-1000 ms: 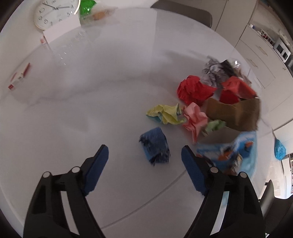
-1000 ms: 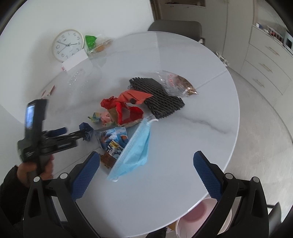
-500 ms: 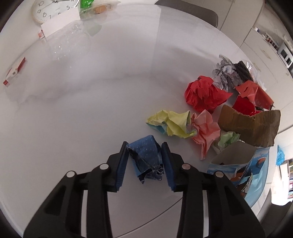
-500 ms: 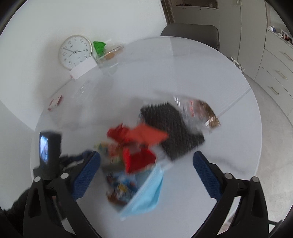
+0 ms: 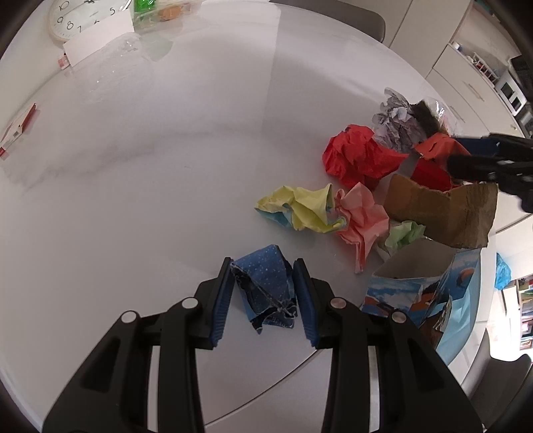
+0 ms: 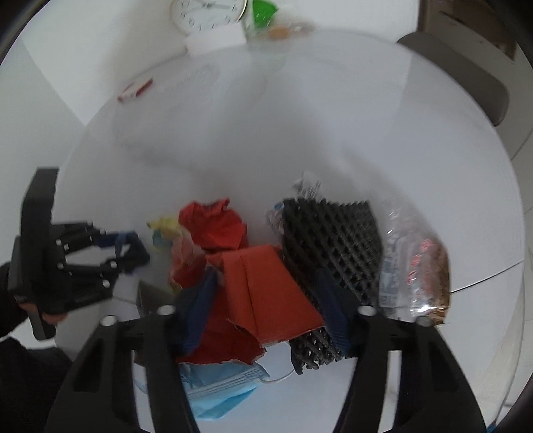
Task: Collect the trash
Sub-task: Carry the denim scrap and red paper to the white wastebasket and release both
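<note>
On the white round table [image 5: 160, 173] lies a pile of trash. My left gripper [image 5: 263, 266] is shut on a crumpled dark blue paper [image 5: 266, 286] at the pile's near edge; its pads press both sides. My right gripper [image 6: 266, 279] hangs low over the pile, and its jaws are closing with an orange-red card [image 6: 263, 293] between them. The blurred picture shows a small gap at the left pad. That card rests on red paper, beside a black foam mesh [image 6: 333, 233]. The right gripper [image 5: 483, 160] also shows in the left wrist view.
Red [image 5: 359, 156], yellow [image 5: 299, 206] and pink [image 5: 363, 219] paper balls, brown cardboard [image 5: 439, 213] and a blue printed carton [image 5: 416, 286] crowd the pile. A blue face mask [image 6: 220, 389] and clear wrapper [image 6: 416, 266] lie near. A clock [image 5: 83, 16] stands at the back.
The left jaws came together on the blue paper and stayed there. The right gripper swung in and down over the pile, rolled, and its wide jaws narrowed around the orange-red card.
</note>
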A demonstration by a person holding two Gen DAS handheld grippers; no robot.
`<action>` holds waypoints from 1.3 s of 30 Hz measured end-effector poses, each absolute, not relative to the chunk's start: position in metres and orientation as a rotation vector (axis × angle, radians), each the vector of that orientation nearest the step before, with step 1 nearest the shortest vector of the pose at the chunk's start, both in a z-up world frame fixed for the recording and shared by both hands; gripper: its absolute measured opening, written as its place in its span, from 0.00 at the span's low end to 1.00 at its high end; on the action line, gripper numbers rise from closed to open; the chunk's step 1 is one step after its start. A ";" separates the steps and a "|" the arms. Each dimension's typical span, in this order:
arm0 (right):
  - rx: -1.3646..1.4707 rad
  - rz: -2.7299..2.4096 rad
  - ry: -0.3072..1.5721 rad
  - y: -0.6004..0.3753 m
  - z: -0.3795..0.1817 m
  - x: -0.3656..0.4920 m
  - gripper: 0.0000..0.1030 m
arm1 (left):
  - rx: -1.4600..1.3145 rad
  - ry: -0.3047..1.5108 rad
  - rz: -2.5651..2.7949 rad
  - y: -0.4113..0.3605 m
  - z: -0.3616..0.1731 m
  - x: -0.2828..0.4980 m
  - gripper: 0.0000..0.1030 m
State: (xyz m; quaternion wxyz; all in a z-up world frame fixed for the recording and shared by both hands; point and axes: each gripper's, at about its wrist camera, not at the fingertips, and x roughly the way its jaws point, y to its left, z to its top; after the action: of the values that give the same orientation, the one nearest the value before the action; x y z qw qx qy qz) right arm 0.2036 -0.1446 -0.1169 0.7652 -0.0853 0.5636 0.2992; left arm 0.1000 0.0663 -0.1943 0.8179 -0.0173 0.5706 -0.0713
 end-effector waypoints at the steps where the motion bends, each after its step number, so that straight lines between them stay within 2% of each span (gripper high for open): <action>1: -0.169 0.657 1.222 -0.145 -0.117 0.203 0.38 | -0.035 1.216 -0.152 0.066 -0.194 0.100 0.35; 6: -0.093 0.641 1.178 -0.151 -0.108 0.204 0.34 | -0.043 1.197 -0.147 0.070 -0.189 0.105 0.35; 17: 0.186 0.721 1.086 -0.167 -0.085 0.204 0.34 | -0.067 1.158 -0.128 0.083 -0.160 0.099 0.35; 20: 0.302 0.724 1.019 -0.183 -0.064 0.196 0.34 | -0.071 1.144 -0.135 0.083 -0.150 0.091 0.35; 28: 0.392 0.482 0.897 -0.270 -0.015 0.094 0.35 | 0.005 1.065 -0.298 0.043 -0.091 0.069 0.35; 32: 0.349 0.223 0.991 -0.322 -0.028 0.016 0.36 | 0.067 1.024 -0.460 -0.006 -0.064 0.049 0.35; 39: 0.347 -0.070 1.203 -0.370 -0.117 -0.089 0.36 | 0.156 1.026 -0.757 -0.114 -0.051 -0.001 0.35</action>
State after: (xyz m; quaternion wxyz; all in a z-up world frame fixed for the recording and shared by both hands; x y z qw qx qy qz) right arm -0.0888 -0.3702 -0.1166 0.8099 0.1626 0.5627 -0.0327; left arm -0.0009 -0.1136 -0.0507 0.8006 0.0727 0.4786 -0.3531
